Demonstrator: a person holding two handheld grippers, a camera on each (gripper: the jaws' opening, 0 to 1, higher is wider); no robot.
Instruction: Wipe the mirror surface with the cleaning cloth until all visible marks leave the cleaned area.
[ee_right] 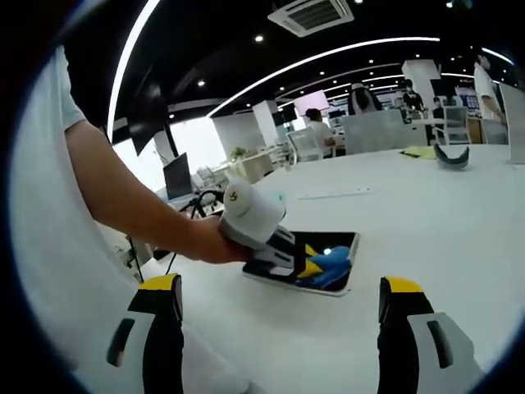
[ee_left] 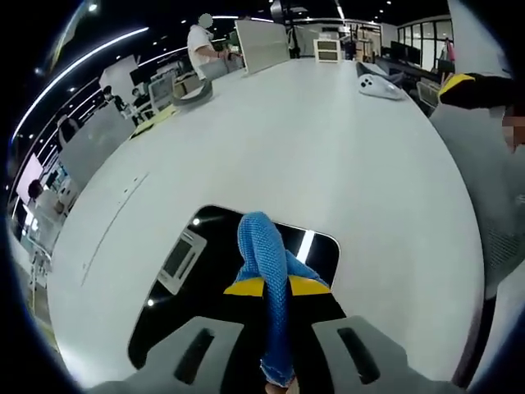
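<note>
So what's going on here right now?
A person is wiping a mirror lying flat on the white table. The left gripper is shut on a blue cleaning cloth and presses it onto the glass. The right gripper hangs open off to the side, holding nothing.

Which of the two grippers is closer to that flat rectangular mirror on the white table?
Left. The left gripper presses a blue mesh cloth onto the flat rectangular mirror. The right gripper hangs apart, open, short of it.
</note>
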